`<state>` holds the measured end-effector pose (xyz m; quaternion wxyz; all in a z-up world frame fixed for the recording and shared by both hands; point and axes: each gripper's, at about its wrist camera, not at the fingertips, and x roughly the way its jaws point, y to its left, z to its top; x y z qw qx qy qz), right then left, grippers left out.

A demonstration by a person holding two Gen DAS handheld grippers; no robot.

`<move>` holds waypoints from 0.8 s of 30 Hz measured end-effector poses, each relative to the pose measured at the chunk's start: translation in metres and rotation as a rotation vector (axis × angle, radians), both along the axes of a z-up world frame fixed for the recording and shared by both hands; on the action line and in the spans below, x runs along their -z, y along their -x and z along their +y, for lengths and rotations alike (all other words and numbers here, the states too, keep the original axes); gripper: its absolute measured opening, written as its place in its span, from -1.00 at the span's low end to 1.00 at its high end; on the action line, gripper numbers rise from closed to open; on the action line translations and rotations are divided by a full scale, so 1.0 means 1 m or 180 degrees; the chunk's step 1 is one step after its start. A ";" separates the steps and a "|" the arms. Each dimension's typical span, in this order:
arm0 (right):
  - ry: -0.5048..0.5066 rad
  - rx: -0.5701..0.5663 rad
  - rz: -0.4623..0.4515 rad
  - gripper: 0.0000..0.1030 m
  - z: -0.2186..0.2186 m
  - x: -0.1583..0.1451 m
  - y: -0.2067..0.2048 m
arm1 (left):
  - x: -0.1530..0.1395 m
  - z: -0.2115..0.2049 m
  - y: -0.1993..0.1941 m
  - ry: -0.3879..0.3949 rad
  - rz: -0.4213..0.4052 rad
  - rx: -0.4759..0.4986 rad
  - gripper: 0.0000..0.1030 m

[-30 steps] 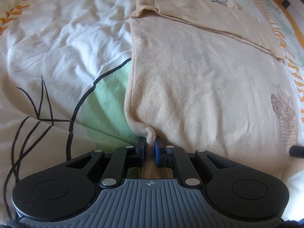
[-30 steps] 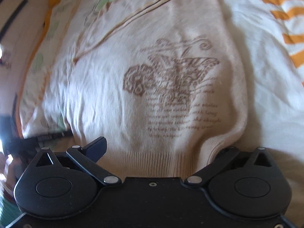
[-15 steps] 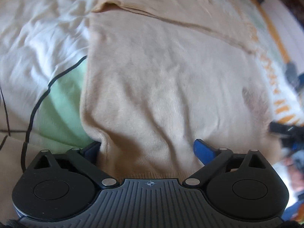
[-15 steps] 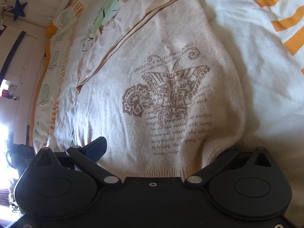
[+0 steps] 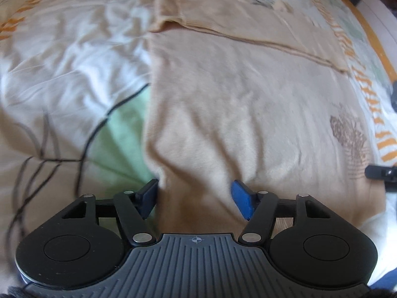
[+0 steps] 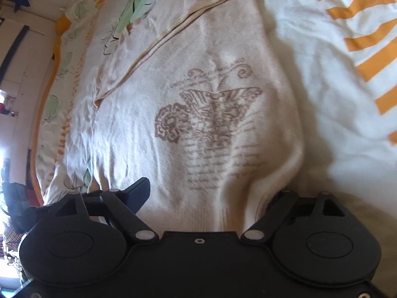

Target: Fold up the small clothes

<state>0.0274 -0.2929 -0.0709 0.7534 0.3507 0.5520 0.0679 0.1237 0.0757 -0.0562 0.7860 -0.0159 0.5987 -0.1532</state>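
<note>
Looking down from the left wrist, a cream sweater (image 5: 223, 104) lies flat on a rumpled bedsheet (image 5: 69, 57) printed with green leaves, black lines and orange stripes. The sweater fills the middle and right of the frame, its hem at the bottom edge; a folded-over part (image 5: 238, 19) lies across its top toward the upper right. A brown print (image 5: 352, 136) shows at the right edge. The left gripper (image 5: 194, 197) has its blue fingers (image 5: 242, 200) apart; they have just been closing, with a rise of the hem between them, and no pad presses on it. The picture is blurred.

From the right wrist, the sweater (image 6: 198, 124) runs from the bottom middle up to the top of the frame, the brown butterfly print (image 6: 211, 119) at centre. The striped bedsheet (image 6: 347, 49) spreads to the right. The right gripper (image 6: 211, 196) has its fingers (image 6: 139, 191) wide apart, also just closing, straddling the ribbed hem; the right-hand finger is hidden under a fold of cloth.
</note>
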 end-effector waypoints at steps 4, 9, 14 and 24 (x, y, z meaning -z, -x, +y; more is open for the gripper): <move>0.0225 -0.0209 0.0029 0.41 -0.002 -0.009 0.006 | -0.012 0.013 0.005 -0.0084 0.0006 0.0034 0.13; 0.0624 -0.0515 -0.0002 0.00 0.008 -0.012 0.012 | -0.005 0.010 0.007 -0.0254 0.0023 0.0147 -0.11; 0.0630 -0.0558 -0.0010 -0.63 0.009 -0.009 0.013 | 0.001 0.005 0.006 -0.0199 0.0082 0.0165 -0.87; 0.0159 -0.0104 -0.0480 -0.67 -0.020 -0.040 0.002 | -0.039 0.031 -0.005 0.0498 -0.0208 -0.0316 -0.87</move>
